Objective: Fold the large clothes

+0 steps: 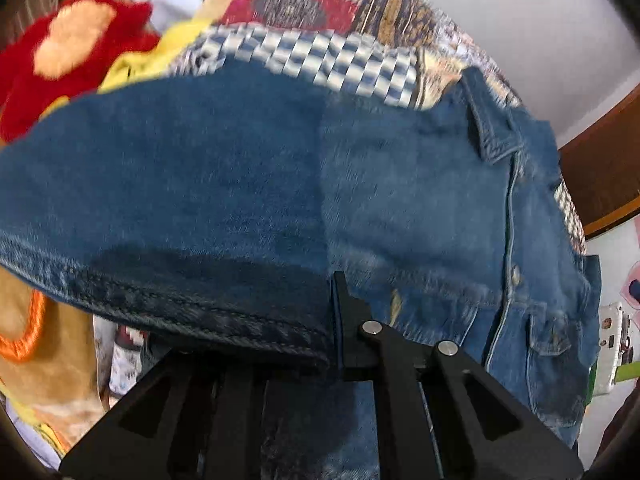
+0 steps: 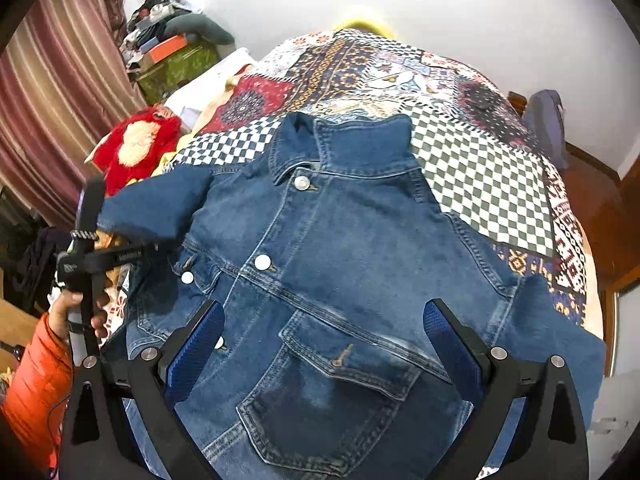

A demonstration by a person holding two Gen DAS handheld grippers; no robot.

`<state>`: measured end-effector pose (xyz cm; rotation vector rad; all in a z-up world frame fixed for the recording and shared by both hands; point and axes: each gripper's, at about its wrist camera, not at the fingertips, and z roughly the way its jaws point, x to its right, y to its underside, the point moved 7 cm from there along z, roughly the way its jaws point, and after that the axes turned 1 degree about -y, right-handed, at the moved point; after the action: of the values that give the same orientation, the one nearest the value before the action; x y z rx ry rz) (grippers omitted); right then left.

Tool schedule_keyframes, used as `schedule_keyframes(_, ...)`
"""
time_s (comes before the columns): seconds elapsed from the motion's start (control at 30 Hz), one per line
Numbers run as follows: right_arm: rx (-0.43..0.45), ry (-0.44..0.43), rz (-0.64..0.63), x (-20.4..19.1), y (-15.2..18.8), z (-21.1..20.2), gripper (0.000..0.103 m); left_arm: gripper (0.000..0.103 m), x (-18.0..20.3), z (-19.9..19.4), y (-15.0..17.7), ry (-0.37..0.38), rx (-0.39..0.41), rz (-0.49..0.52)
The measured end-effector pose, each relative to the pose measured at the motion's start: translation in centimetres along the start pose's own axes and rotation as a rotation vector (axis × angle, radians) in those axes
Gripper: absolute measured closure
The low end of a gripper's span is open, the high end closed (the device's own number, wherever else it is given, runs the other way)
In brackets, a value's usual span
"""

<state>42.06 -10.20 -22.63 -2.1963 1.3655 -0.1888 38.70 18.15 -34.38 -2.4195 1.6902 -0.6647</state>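
A blue denim jacket (image 2: 340,248) lies front up on the patchwork bedspread (image 2: 480,168), collar toward the far end. My left gripper (image 1: 334,296) is shut on the cuff of one sleeve (image 1: 180,184); the lifted sleeve stretches across the left wrist view and hides one finger. The right wrist view shows this left gripper (image 2: 94,236) at the left, held by a hand (image 2: 70,308) in an orange sleeve, with the sleeve cuff (image 2: 132,212) pinched. My right gripper (image 2: 326,344) hovers open over the chest pocket (image 2: 340,384), its blue pads (image 2: 200,344) wide apart, nothing between them.
A red plush toy (image 2: 140,144) and yellow cloth lie at the bed's left side. A striped curtain (image 2: 60,92) and a cluttered green box (image 2: 176,68) stand behind. A wooden frame (image 2: 600,216) borders the bed on the right.
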Motion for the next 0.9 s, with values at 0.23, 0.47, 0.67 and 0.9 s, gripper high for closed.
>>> schedule_keyframes(0.23,0.001,-0.005,0.035,0.7,0.0,0.3,0.004,0.032,-1.9,-7.6,0.8,0.072,0.16,-0.008)
schedule_keyframes(0.47,-0.012,-0.026,0.053,0.0,0.1,1.3,0.004,0.03,-8.7,-8.7,-0.9,0.163,0.166,-0.247)
schedule_keyframes(0.67,-0.001,0.011,0.029,0.4,0.3,0.7,0.003,0.048,-12.2,-6.5,-2.5,0.191,0.163,-0.411)
schedule_keyframes(0.9,-0.002,0.031,0.062,2.4,0.9,0.4,0.003,0.09,-10.7,-9.3,-5.7,-0.12,0.276,-0.204)
